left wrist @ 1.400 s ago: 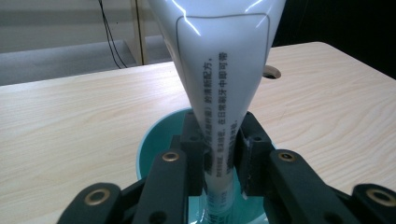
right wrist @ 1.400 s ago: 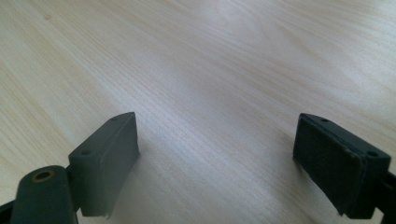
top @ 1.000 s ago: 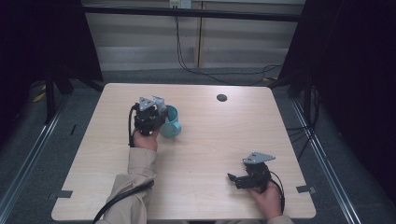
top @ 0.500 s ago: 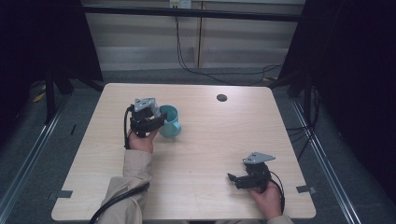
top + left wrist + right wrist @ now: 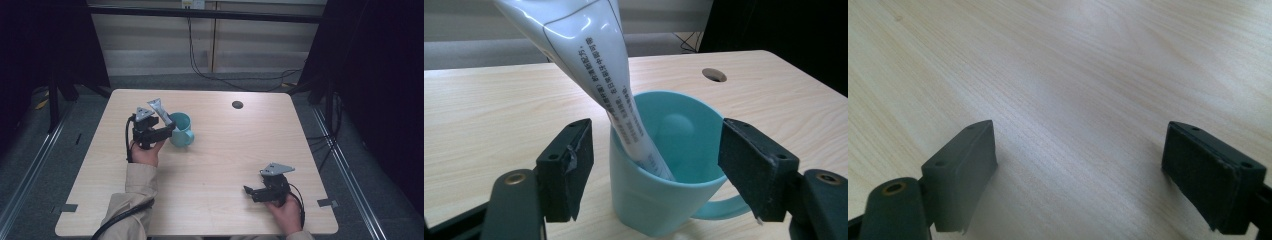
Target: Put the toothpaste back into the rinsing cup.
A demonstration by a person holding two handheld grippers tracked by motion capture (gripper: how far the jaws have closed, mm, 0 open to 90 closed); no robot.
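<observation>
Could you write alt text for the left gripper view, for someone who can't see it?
A teal mug stands on a light wooden table with a white tube printed with small text leaning inside it. The left gripper, its two black jaws open, sits on either side of the mug without touching it. A round hole shows in the tabletop behind.

The wooden table [image 5: 210,165] is evenly lit from overhead, while the surroundings left and right sink into near black. Soft, short shadows lie beneath the left gripper [image 5: 162,132] and right gripper [image 5: 252,192]. In the left gripper view a white glare streak runs down the glossy tube [image 5: 594,60] and a pale highlight sits inside the teal mug [image 5: 674,165]; the near jaws are slightly soft. In the right gripper view a broad sheen crosses the far wood grain, and the far background blurs.
</observation>
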